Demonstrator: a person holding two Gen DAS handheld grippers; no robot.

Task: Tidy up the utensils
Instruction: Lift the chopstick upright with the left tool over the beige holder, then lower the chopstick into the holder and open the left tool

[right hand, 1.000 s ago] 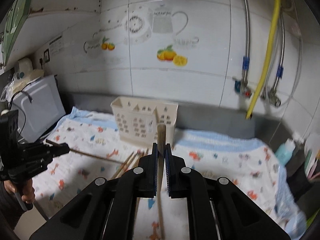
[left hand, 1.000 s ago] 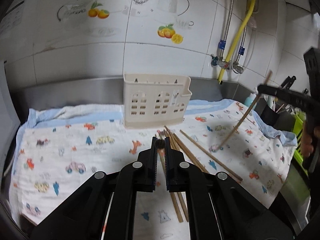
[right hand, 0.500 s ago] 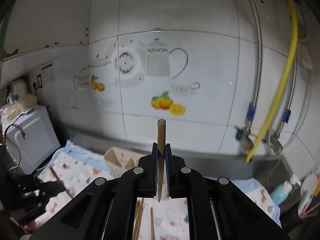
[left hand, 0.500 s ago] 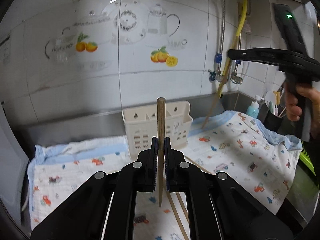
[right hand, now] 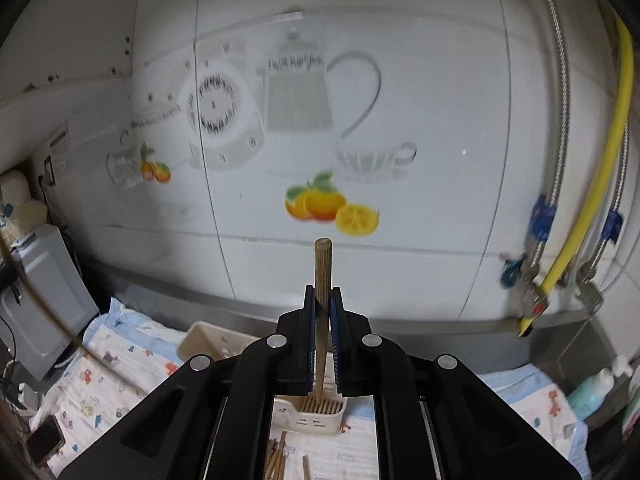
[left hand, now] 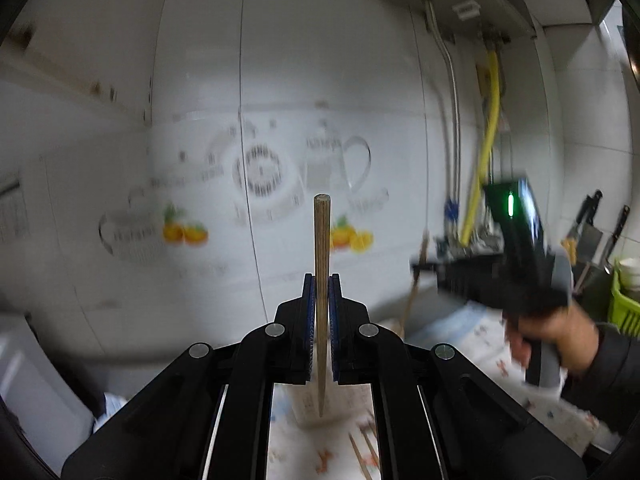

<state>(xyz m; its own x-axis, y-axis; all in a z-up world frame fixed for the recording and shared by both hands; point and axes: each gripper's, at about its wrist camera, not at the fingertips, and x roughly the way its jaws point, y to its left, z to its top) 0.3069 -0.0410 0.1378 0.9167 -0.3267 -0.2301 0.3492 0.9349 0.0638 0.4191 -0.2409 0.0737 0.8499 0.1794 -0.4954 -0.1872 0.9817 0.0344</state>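
1. The left hand-held gripper is clenched on a wooden chopstick, which stands upright between the blue pads; its blunt top rises well above the jaws and its thin tip hangs below them.
2. The right hand-held gripper is likewise clamped on a second chopstick, also upright, with its round end just above the pads.
3. Below the right gripper sits the cream utensil holder on the patterned cloth that covers the desk; the chopstick's lower end hangs over the holder, though I cannot tell whether it touches it.
4. More loose chopsticks lie on the cloth in front of the holder.
5. From the left gripper's camera, a person's hand in a dark sleeve grips the other tool's handle, off to the right; that part is blurred.
6. A yellow hose and braided metal pipes run down the tiled wall on the right.
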